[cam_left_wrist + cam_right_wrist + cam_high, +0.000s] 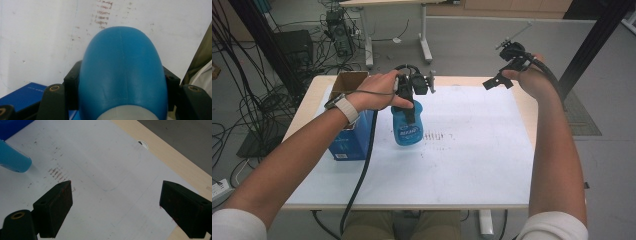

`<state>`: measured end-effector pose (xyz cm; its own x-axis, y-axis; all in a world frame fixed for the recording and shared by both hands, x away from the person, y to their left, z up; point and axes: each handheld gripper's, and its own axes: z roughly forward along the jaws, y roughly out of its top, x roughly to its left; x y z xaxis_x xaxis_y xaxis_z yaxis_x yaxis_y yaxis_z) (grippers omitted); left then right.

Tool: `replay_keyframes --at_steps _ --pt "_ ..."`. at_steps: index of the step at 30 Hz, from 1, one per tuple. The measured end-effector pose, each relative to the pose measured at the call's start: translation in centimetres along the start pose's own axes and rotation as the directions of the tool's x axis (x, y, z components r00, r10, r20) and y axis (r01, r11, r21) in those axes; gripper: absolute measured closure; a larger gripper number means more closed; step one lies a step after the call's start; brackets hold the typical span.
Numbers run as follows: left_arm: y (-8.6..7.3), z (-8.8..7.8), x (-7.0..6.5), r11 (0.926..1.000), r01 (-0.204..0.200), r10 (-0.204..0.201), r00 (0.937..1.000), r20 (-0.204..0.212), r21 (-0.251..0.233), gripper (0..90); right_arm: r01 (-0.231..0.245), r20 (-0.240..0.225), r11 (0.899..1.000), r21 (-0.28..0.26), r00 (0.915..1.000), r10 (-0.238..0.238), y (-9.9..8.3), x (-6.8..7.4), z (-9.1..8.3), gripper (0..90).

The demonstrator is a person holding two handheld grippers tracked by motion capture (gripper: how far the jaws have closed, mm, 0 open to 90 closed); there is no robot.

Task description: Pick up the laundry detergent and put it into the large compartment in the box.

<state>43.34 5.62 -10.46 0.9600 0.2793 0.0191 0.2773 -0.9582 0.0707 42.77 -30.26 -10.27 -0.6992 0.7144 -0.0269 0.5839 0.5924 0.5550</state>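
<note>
Bottle of blue plastic hangs above the white sheet on the counter in the high view, clamped by the left hand-held gripper, just beside a blue box. The right hand-held gripper is lifted over the far right corner. In the left gripper view, both jaws press the bottle sides. In the right gripper view, the right hand-held gripper stands wide with nothing inside; the bottle is at the left edge.
</note>
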Motion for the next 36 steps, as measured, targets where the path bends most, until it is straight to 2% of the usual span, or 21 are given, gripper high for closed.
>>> replay_keyframes --at_steps 6,8,10,11,15,18,21,22,24,30,34,36 --pt "0.0 -1.0 0.0 0.9989 0.047 -0.047 0.9989 -0.002 0.002 38.0 0.002 0.001 1.0 -0.009 1.0 -0.002 -0.2 0.1 -0.2 11.1" --pt "-0.3 -1.2 0.0 0.9956 0.093 -0.093 0.9956 -0.003 -0.01 38.0 0.0 0.001 1.0 -0.009 1.0 0.0 -0.3 0.1 -0.3 11.1" --pt "-0.1 -1.5 -0.1 0.9946 0.104 -0.104 0.9946 -0.011 0.003 38.0 0.0 0.001 1.0 -0.01 1.0 0.0 -0.3 0.2 -0.3 11.1" --pt "-0.3 -1.6 -0.2 0.9922 0.125 -0.125 0.9921 -0.013 -0.005 38.0 0.0 0.0 1.0 -0.01 1.0 0.0 -0.3 0.2 -0.3 11.1" --pt "-0.7 -2.3 -0.1 0.9858 0.167 -0.168 0.9858 -0.01 -0.008 38.0 0.001 -0.002 1.0 -0.008 1.0 -0.001 -0.4 0.3 -0.3 11.1" --pt "-0.6 -2.7 -0.2 0.984 0.178 -0.178 0.9838 -0.018 0.004 37.9 0.001 -0.002 1.0 -0.011 1.0 -0.001 -0.4 0.3 -0.3 11.1" --pt "-0.7 -3.2 -0.4 0.9793 0.202 -0.202 0.979 -0.024 0.004 37.9 0.006 -0.004 1.0 -0.009 1.0 -0.006 -0.3 0.4 -0.3 11.2" --pt "-0.7 -3.4 -0.4 0.9799 0.2 -0.199 0.9795 -0.03 0.006 38.0 0.008 -0.004 1.0 -0.009 1.0 -0.008 -0.2 0.5 -0.4 11.2" --pt "-0.9 -3.8 -0.5 0.9754 0.22 -0.22 0.9749 -0.033 0.0 37.9 0.009 -0.004 1.0 -0.008 1.0 -0.009 -0.2 0.5 -0.4 11.2" --pt "-1.3 -4.8 -0.6 0.9685 0.249 -0.249 0.9678 -0.037 -0.006 37.9 0.013 -0.005 1.0 -0.01 0.9999 -0.014 -0.1 0.6 -0.5 11.2" --pt "-1.5 -5.5 -0.6 0.9602 0.279 -0.279 0.9598 -0.031 -0.014 37.9 0.015 -0.007 1.0 -0.009 0.9999 -0.015 0.0 0.7 -0.4 11.2" --pt "-1.7 -5.8 -0.5 0.9542 0.298 -0.299 0.9538 -0.028 -0.021 37.9 0.017 -0.009 1.0 -0.009 0.9998 -0.017 0.0 0.8 -0.4 11.2"
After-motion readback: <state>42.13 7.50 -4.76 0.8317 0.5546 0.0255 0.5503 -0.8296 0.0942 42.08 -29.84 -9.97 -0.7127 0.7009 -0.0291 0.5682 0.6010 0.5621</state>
